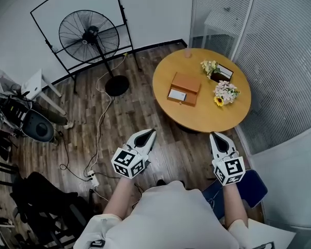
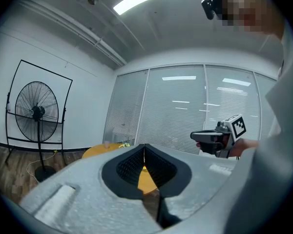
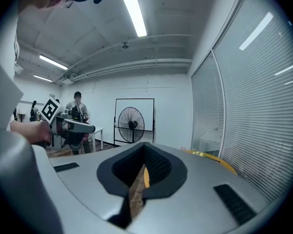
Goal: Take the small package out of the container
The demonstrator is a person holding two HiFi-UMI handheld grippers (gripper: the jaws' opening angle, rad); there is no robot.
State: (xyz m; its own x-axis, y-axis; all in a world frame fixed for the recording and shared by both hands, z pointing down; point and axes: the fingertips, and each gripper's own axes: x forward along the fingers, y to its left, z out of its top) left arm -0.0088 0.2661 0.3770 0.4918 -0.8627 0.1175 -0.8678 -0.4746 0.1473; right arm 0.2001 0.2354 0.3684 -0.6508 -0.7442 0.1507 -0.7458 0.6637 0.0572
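Here the person holds both grippers out in front, side by side and apart; the left gripper (image 1: 151, 133) and the right gripper (image 1: 213, 136) each have their jaws pressed together on nothing. Well ahead of them, roughly between the two, the brown box (image 1: 186, 85) lies flat on the round table (image 1: 197, 119), with a small white package (image 1: 177, 95) showing at the end nearer the grippers and flowers (image 1: 225, 93) just to its right. A fan (image 1: 88, 35) stands far off, ahead and to the left of the left gripper.
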